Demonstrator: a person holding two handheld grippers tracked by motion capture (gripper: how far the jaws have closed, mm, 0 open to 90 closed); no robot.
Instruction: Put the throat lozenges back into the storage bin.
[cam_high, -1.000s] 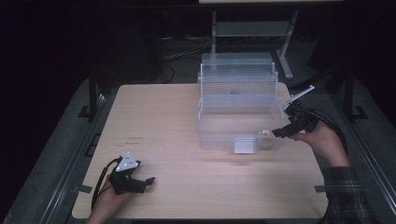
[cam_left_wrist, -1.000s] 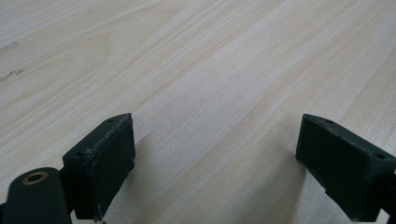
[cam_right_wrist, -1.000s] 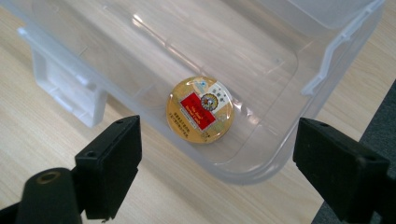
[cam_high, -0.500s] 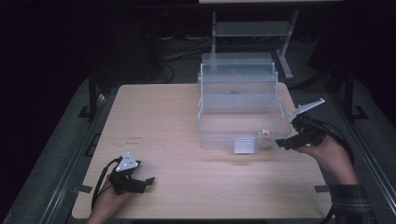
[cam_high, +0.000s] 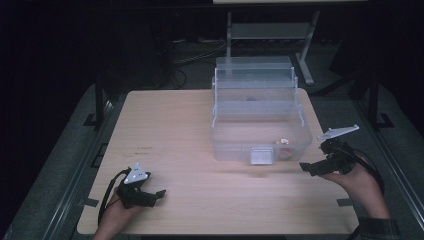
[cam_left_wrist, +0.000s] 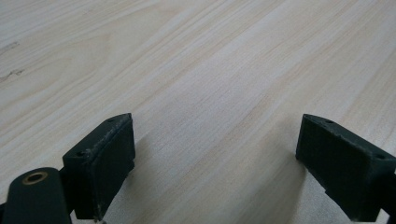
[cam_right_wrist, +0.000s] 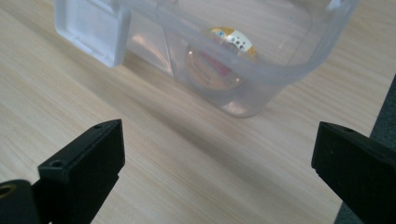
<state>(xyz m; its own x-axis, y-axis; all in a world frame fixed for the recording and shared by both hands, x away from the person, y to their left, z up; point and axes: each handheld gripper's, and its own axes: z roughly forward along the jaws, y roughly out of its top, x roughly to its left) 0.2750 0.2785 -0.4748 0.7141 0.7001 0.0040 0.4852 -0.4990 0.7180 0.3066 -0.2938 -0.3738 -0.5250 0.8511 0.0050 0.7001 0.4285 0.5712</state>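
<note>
Release done: right gripper (cam_high: 311, 168), jaws just spread and empty, sits at four o'clock of the clear tiered organizer box (cam_high: 257, 117); the gold-labelled round item (cam_right_wrist: 223, 55) lies inside its front-right corner. Best withdrawn level, clear of the rim. Left gripper (cam_high: 155, 195) rests spread.

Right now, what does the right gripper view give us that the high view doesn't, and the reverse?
Right gripper view alone: close detail of the round gold-topped item lying inside the clear bin's near corner, and the right tool with jaws spread wide and nothing between them; they have just been opening.

High view alone: the left tool resting near the table's front left corner, and the bin's tiered shape.

Both: the bin, the item in it, its white latch, the wooden tabletop.
</note>
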